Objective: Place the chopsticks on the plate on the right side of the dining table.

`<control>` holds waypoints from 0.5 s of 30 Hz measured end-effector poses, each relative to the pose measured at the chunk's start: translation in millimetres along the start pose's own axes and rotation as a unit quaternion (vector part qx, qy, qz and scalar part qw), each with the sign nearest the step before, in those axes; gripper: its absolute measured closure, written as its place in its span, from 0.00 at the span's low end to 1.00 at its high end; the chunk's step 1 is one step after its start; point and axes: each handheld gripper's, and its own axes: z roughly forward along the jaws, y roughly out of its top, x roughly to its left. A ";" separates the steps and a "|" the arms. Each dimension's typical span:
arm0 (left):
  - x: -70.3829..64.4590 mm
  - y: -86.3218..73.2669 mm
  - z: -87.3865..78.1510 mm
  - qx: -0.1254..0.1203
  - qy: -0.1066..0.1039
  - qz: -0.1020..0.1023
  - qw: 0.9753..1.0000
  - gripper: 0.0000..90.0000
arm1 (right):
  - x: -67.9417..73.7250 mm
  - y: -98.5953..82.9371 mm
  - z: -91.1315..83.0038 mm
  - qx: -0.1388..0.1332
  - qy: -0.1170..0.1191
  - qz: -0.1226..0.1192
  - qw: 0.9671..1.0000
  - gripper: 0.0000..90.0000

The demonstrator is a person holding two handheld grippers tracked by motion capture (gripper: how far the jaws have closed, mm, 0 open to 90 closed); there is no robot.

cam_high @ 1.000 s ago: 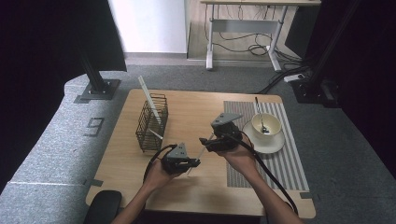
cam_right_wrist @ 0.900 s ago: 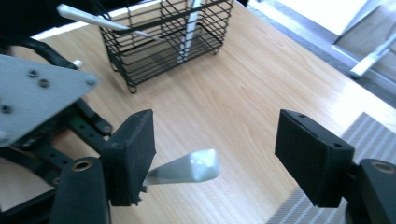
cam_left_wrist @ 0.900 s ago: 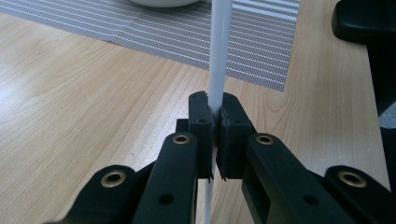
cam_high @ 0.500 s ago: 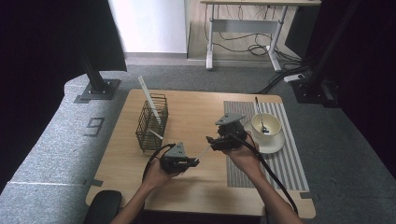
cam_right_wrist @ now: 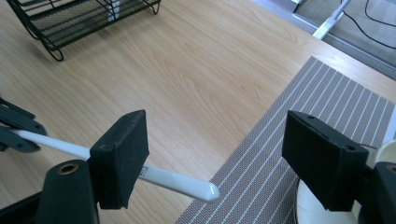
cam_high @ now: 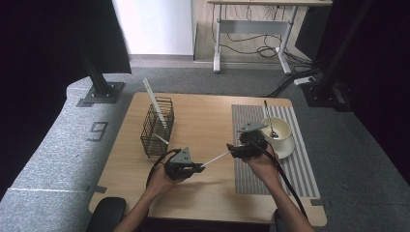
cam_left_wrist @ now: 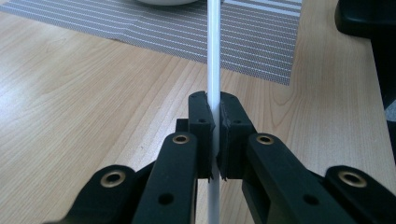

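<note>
A white chopstick [cam_high: 216, 159] hangs level above the wooden table [cam_high: 208, 121], and my left gripper [cam_high: 197, 167] is shut on it. In the left gripper view the chopstick [cam_left_wrist: 213, 60] runs straight up between the closed pads [cam_left_wrist: 203, 135]. My right gripper [cam_high: 232, 150] stands open at the chopstick's far end. In the right gripper view the chopstick's rounded tip [cam_right_wrist: 184, 185] lies between the wide-apart pads [cam_right_wrist: 122, 154], passing behind the left one and touching neither.
A black wire basket [cam_high: 157, 126] stands at the table's left with one white chopstick [cam_high: 155, 104] upright in it. A white bowl [cam_high: 280, 133] with a metal spoon [cam_high: 269, 119] sits on a striped grey placemat [cam_high: 285, 164] at the right.
My right gripper has opened and let go of the chopstick, which the left gripper now holds alone. Both hands stayed roughly in place.
</note>
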 end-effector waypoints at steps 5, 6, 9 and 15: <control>0.0 0.2 -1.4 -0.003 0.001 0.003 1.000 0.95 | -3.7 -8.5 5.0 0.006 -0.003 0.006 1.000 0.25; 0.0 0.5 -2.3 -0.005 0.001 0.003 1.000 0.95 | -5.2 -13.2 8.5 0.009 -0.004 0.012 1.000 0.25; 0.1 0.8 -3.1 -0.004 0.001 0.005 1.000 0.95 | -6.9 -17.7 11.9 0.013 -0.004 0.017 1.000 0.25; -1.5 -0.3 1.1 0.014 -0.004 0.008 1.000 0.96 | -8.5 -27.2 19.4 0.025 0.007 0.024 0.999 0.26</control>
